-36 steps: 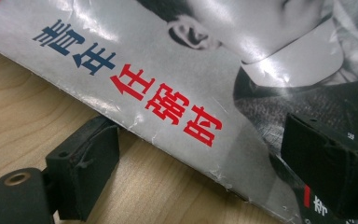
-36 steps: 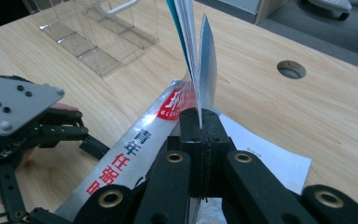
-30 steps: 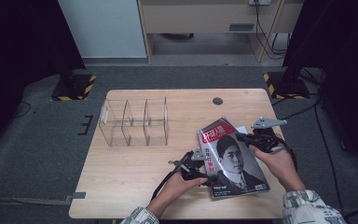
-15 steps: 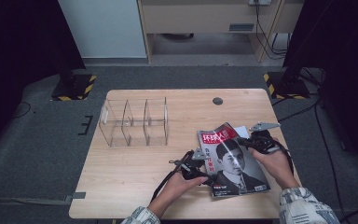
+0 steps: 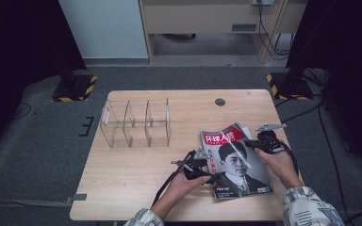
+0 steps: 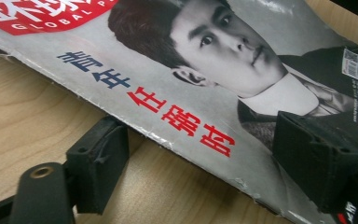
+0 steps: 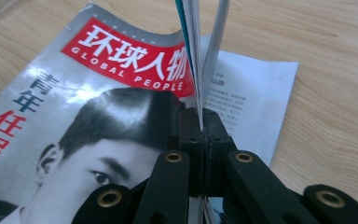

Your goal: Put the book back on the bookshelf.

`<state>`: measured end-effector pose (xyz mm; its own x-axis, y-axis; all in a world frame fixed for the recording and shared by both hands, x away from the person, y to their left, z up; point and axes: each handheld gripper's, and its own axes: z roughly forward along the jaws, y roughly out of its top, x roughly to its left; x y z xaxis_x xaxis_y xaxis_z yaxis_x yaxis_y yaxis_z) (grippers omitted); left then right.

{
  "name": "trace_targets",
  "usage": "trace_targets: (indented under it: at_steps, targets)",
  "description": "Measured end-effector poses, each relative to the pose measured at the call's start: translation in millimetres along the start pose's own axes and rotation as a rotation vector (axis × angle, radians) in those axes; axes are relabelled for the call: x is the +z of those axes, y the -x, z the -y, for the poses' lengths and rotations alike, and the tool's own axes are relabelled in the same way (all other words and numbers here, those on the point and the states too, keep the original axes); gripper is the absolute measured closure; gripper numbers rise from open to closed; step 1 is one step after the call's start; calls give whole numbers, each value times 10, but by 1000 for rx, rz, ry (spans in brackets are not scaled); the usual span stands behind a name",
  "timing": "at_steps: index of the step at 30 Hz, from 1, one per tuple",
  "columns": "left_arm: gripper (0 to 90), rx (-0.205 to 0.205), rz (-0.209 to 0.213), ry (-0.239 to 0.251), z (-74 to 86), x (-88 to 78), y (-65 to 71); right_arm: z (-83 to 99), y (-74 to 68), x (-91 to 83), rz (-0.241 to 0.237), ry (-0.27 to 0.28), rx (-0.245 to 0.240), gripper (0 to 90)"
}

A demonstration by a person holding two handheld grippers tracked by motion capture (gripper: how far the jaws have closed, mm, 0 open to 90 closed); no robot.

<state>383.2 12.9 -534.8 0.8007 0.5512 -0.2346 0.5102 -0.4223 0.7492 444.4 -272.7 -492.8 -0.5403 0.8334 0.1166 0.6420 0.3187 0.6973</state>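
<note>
Right claw (image 7: pixel 199 140) pinches the magazine (image 5: pixel 235 162) edge at lower right; left claw (image 6: pixel 205 158), closing, straddles its spine ungripped; the clear organizer (image 5: pixel 135 122) awaits.

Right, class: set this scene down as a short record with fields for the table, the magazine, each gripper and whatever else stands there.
table: pale wood
magazine: on the table's right part, red title band, cover portrait, right edge lifted
right gripper: shut on a few pages at the magazine's right edge
left gripper: open, jaws astride the magazine's left edge, one pad on the table, one over the cover; jaws have just been closing
organiser: clear, three compartments, left of centre, apart from the magazine
loose sheet: printed paper under the lifted pages
</note>
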Motion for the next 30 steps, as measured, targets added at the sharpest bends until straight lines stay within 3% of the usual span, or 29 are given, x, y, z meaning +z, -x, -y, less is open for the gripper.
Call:
trace_targets:
  at_steps: [4, 9, 12, 15, 30]
  targets:
    - [232, -7, 0, 1, -2, -10, -19, 27, 59, 21, -16, 1, 32, 894]
    - [271, -4, 0, -2, -9, -15, -37, 43, 47, 20, -28, -2, 33, 896]
    - [273, 2, -1, -14, -19, -20, -39, 43, 5, 15, -25, -9, 23, 896]
    - [294, -20, -2, -4, -20, -22, -66, 49, -30, 9, -29, -11, 19, 896]
    - [442, -32, -21, 4, -19, -53, -155, 129, -247, -23, -90, -10, 21, 875]
